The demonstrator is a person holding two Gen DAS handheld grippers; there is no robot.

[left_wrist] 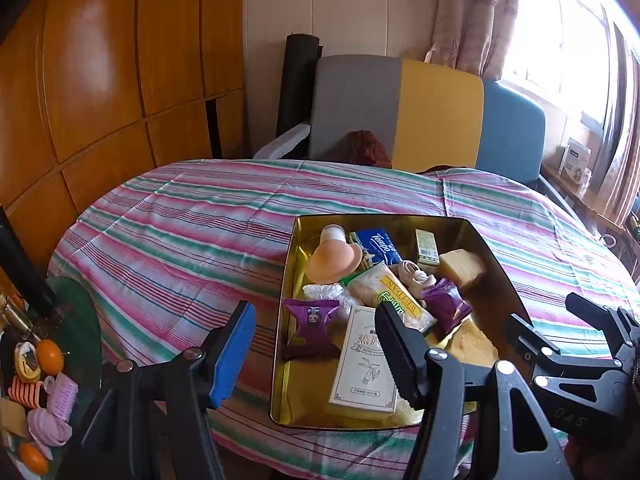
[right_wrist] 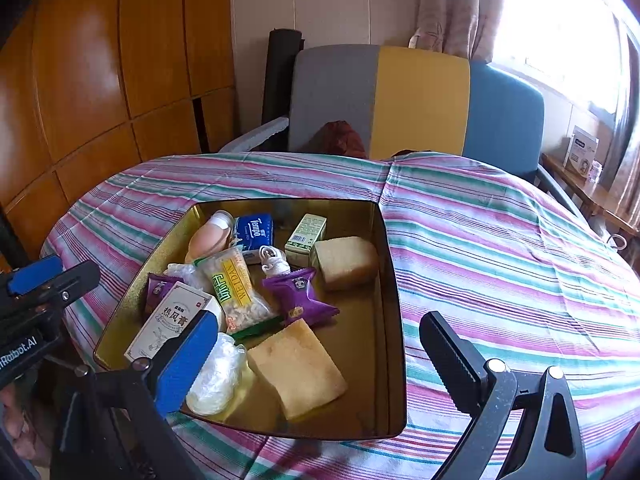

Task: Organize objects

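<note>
A gold metal tin (left_wrist: 290,264) (right_wrist: 394,320) sits on the striped tablecloth. It holds several items: a white box (left_wrist: 366,364) (right_wrist: 168,320), purple snack packets (left_wrist: 310,328) (right_wrist: 298,296), a blue Tempo tissue pack (left_wrist: 378,246) (right_wrist: 254,232), a yellow snack bag (right_wrist: 236,288), bread pieces (right_wrist: 296,368) and a peach bottle (left_wrist: 334,262). My left gripper (left_wrist: 316,344) is open and empty at the tin's near left corner. My right gripper (right_wrist: 316,348) is open and empty above the tin's near edge, and it shows in the left wrist view (left_wrist: 560,320).
A small side table (left_wrist: 80,320) at the left holds oranges (left_wrist: 50,356), pink rolled items (left_wrist: 64,396) and a dark bottle (left_wrist: 20,264). A grey, yellow and blue sofa (left_wrist: 436,112) stands behind the table. Wooden cabinets stand at the left.
</note>
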